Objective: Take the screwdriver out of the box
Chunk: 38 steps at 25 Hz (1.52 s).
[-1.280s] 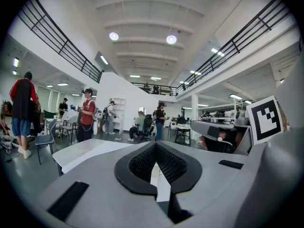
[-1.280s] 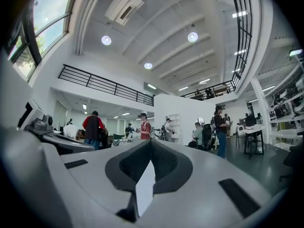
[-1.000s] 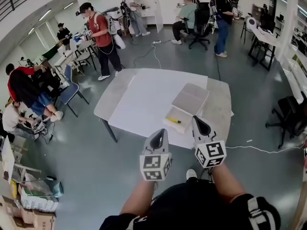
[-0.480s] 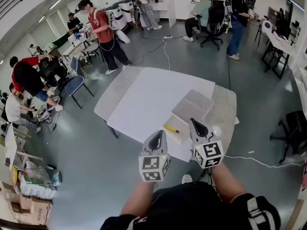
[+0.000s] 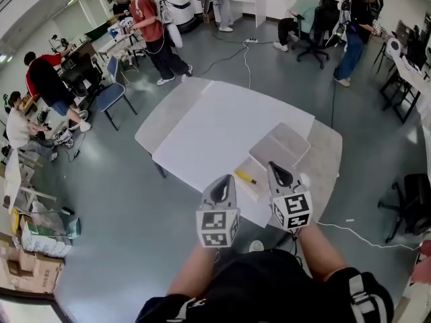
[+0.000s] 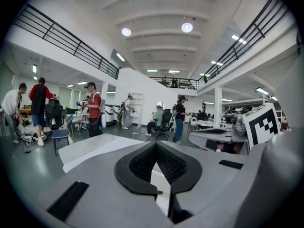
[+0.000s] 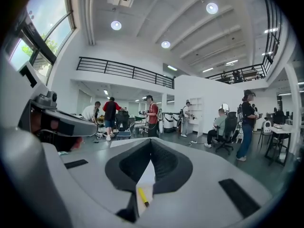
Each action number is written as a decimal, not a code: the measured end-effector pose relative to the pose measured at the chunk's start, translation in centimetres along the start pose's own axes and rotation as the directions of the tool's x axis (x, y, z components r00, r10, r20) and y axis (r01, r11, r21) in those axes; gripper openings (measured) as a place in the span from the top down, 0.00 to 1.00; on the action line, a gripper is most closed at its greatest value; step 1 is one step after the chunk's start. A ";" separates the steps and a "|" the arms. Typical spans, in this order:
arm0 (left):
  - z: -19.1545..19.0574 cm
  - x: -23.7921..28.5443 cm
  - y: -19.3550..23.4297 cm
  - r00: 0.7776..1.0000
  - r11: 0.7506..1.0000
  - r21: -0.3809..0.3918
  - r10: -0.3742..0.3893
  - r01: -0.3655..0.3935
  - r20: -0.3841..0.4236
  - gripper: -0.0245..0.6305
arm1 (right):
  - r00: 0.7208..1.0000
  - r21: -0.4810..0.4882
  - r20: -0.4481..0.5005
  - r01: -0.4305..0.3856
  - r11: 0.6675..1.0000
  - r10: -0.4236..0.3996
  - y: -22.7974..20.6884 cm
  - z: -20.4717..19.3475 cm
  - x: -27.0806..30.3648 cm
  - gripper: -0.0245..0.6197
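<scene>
A yellow-handled screwdriver [image 5: 245, 177] lies in the shallow base of an open pale box [image 5: 256, 189] near the front edge of the table [image 5: 165, 123]. The box's grey lid [image 5: 280, 147] lies flat behind the base. My left gripper [image 5: 222, 183] hovers shut just short of the table's front edge, left of the box. My right gripper [image 5: 274, 169] is shut too, its tip over the box's right side. In the right gripper view the screwdriver [image 7: 143, 197] shows through the gap below the closed jaws of the right gripper [image 7: 151, 141]. The left gripper [image 6: 156, 146] holds nothing.
A white sheet [image 5: 222, 123] covers most of the table. A white cable [image 5: 350, 229] runs over the floor at right, near a black chair [image 5: 412, 197]. A blue chair [image 5: 111, 94] and several people stand beyond the table's far left. Cardboard boxes [image 5: 30, 271] sit at lower left.
Both grippers have come forward and a little down towards the table; the box and screwdriver now lie closer under their tips. Both stay shut.
</scene>
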<state>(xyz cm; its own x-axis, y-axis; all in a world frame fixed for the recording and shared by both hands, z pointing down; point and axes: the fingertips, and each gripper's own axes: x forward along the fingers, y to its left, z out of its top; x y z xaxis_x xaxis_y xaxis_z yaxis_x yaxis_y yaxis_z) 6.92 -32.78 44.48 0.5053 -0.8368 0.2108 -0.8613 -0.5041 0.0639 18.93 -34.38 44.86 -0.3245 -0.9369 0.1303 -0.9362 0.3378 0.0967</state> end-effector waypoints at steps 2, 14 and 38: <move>0.1 0.3 1.1 1.000 1.000 -0.008 0.001 -0.001 0.002 0.94 | 1.000 -0.004 -0.018 -0.005 1.000 0.005 0.5 -0.4 1.0 0.94; 0.6 1.1 5.2 1.000 1.000 -0.014 -0.023 0.024 0.010 0.94 | 0.952 -0.043 -0.288 -0.125 0.991 0.107 3.4 -6.1 5.8 0.94; -1.0 -4.2 13.1 0.985 0.984 -0.054 0.170 -0.171 -0.023 0.94 | 0.652 -0.105 -0.713 -0.464 0.879 0.259 4.6 -18.4 11.8 0.82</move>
<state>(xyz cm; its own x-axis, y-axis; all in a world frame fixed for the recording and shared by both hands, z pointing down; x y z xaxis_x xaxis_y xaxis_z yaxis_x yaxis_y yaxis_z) -6.54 -35.64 45.38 0.3499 -0.9052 0.2412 -0.9367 -0.3409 0.0794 13.29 -42.26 65.01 -0.3582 -0.4587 0.8132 -0.6584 0.7417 0.1283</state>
